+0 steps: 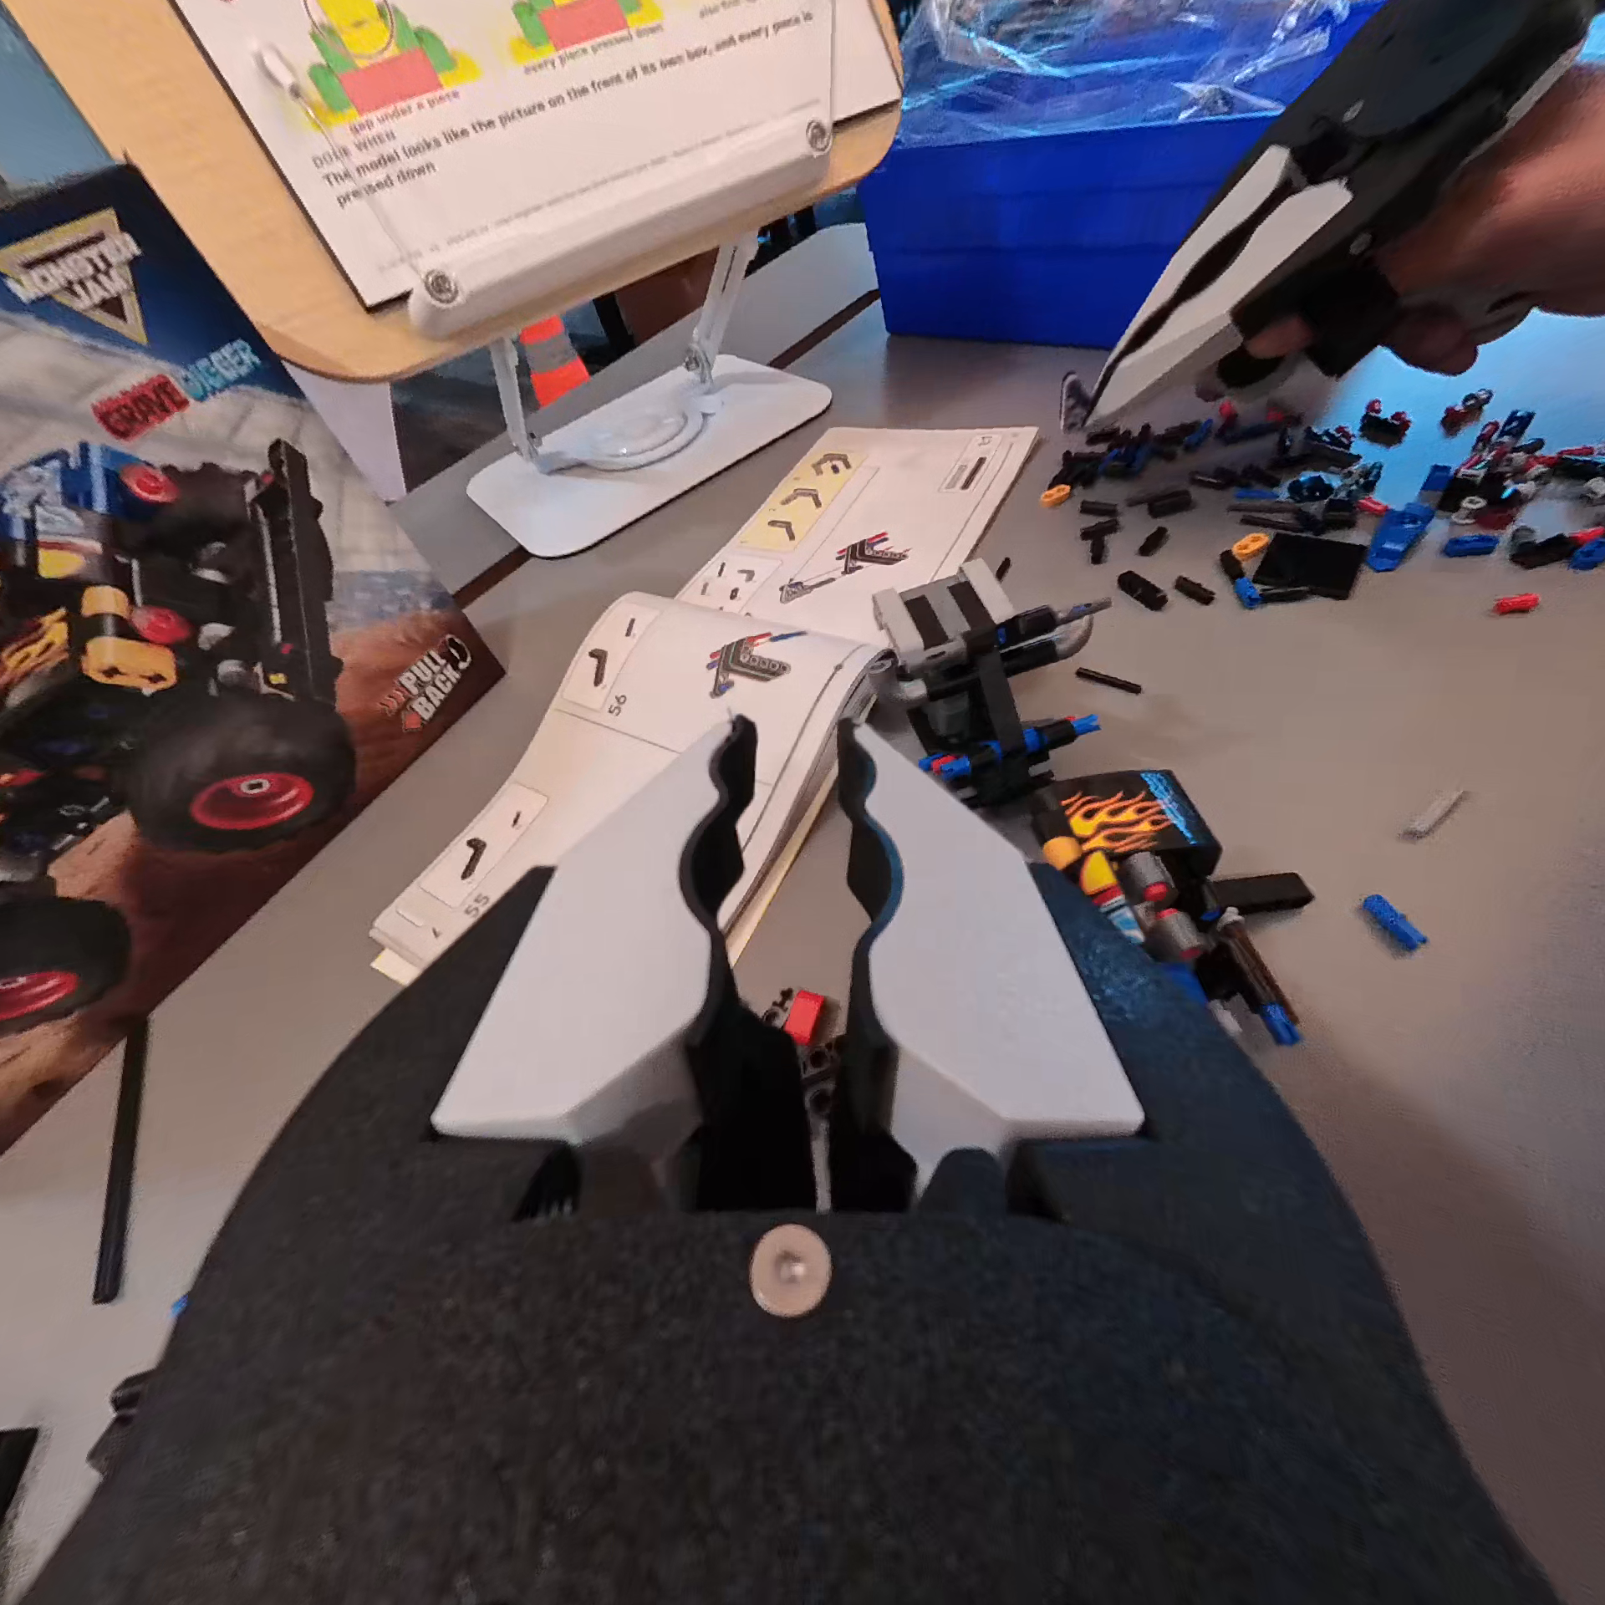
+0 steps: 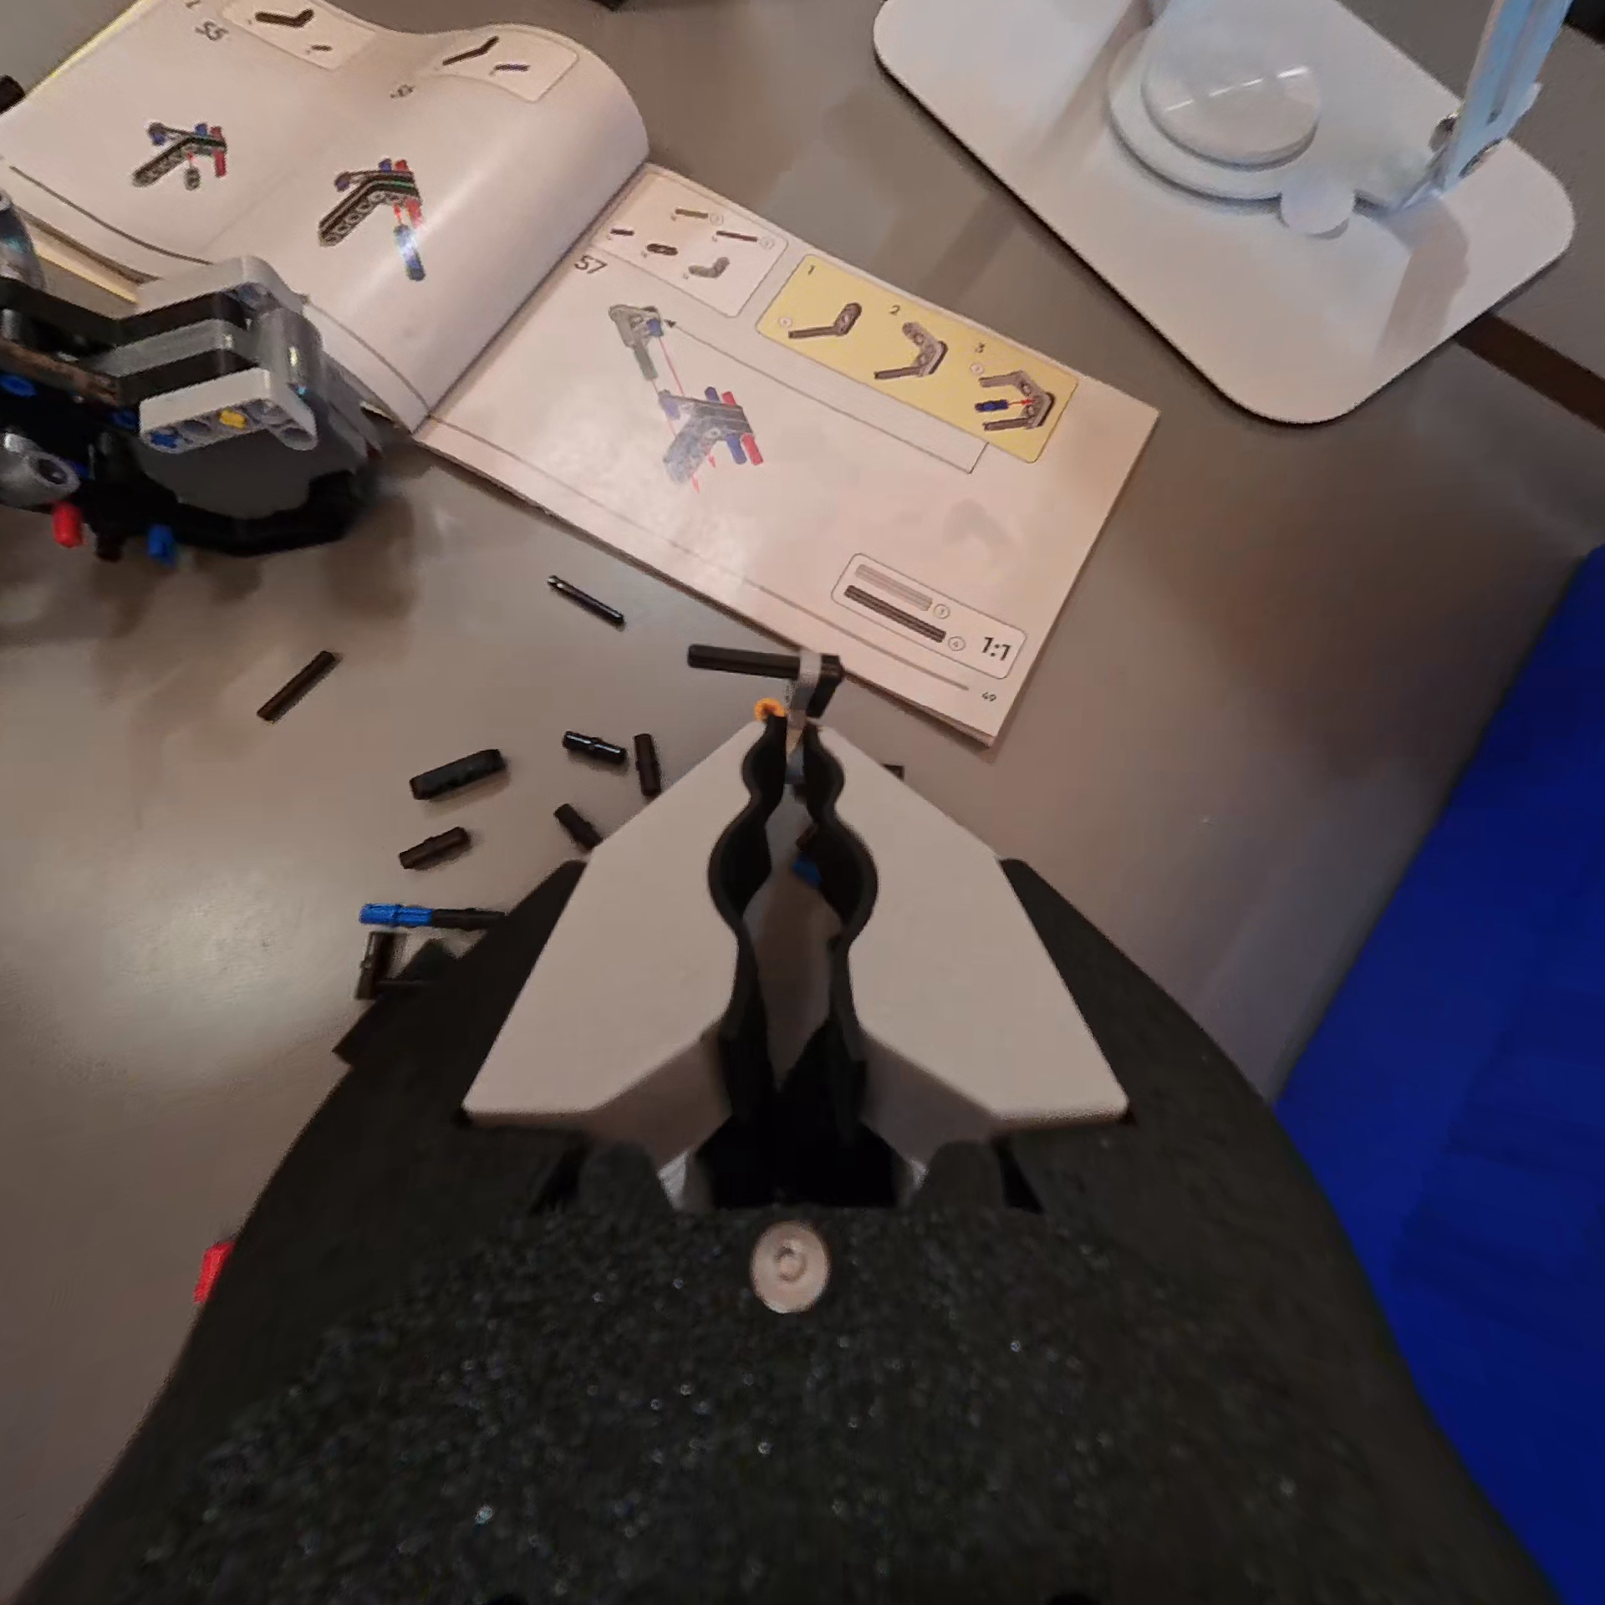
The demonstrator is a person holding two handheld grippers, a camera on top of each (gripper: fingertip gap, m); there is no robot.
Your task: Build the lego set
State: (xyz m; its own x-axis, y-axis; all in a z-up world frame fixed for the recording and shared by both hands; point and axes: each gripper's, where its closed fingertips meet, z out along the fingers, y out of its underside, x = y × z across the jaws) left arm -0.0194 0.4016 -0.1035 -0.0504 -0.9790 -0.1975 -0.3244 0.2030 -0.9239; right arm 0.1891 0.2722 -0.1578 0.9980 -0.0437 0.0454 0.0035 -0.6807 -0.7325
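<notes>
- A grey table [image 1: 1433,1129] with a smooth, matte top fills most of both views; soft sheen patches lie on it in the right wrist view.
- A white stand base [image 1: 651,460] with rounded corners rests on the far part of the table, with a clear round dome at its middle and thin arms rising from it.
- The arms carry a light wooden board [image 1: 174,217], tilted, with a white sheet clipped to it.
- A blue bin [image 1: 1042,226] stands far right on the table, clear plastic wrap crumpled in its top.
- An orange cone [image 1: 556,356] with a grey band shows beyond the table edge, under the board.
</notes>
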